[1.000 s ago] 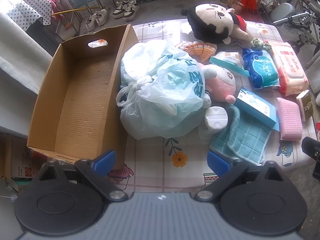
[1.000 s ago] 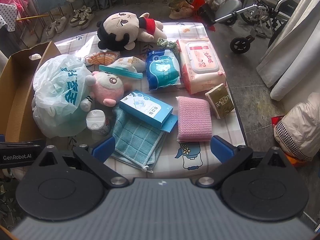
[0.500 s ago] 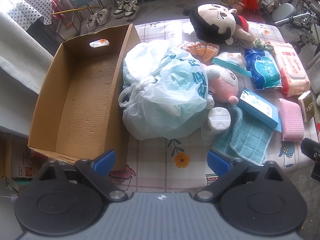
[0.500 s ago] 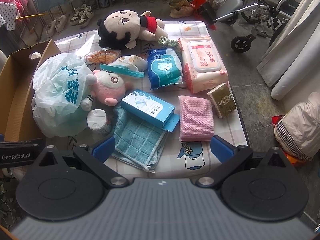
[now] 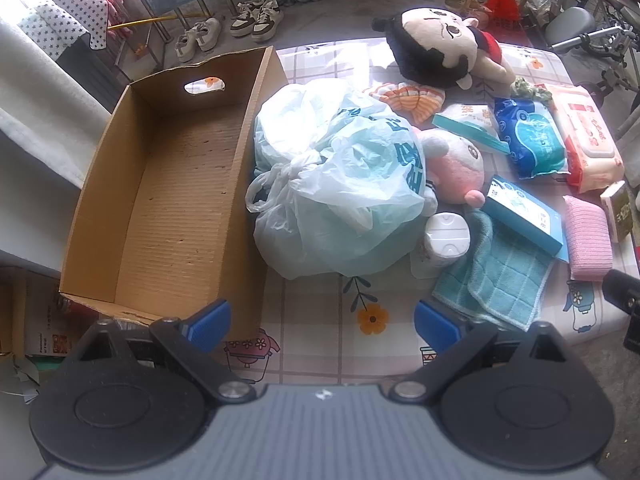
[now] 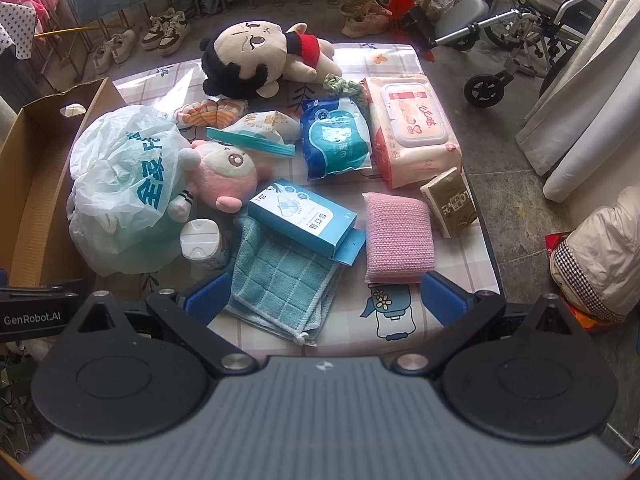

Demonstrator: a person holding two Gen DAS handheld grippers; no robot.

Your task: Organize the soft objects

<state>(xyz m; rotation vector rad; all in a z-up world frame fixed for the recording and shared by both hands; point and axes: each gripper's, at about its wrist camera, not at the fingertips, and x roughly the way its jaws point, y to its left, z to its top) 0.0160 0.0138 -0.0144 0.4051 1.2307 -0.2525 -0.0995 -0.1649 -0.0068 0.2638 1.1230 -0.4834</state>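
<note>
We hold the left gripper (image 5: pixel 322 320) above the tabletop's (image 5: pixel 320 344) near edge, its blue fingers spread wide with nothing between them. The right gripper (image 6: pixel 326 294) hangs over the same near edge further right, also spread wide and carrying nothing.

Along the tabletop's left edge stands an open cardboard box (image 5: pixel 168 200). Touching its right wall sits a knotted plastic bag (image 5: pixel 336 184). A pink plush (image 6: pixel 230 176) leans against the bag's right side, and a white-capped bottle (image 6: pixel 200 240) lies just in front of it. By the near edge a teal cloth (image 6: pixel 280 280) lies partly under a blue box (image 6: pixel 302 216), with a pink sponge (image 6: pixel 398 236) just to the right. At the far edge lies a black-haired doll (image 6: pixel 256 56), and wipe packs (image 6: pixel 412 128) lie towards the far right corner.
</note>
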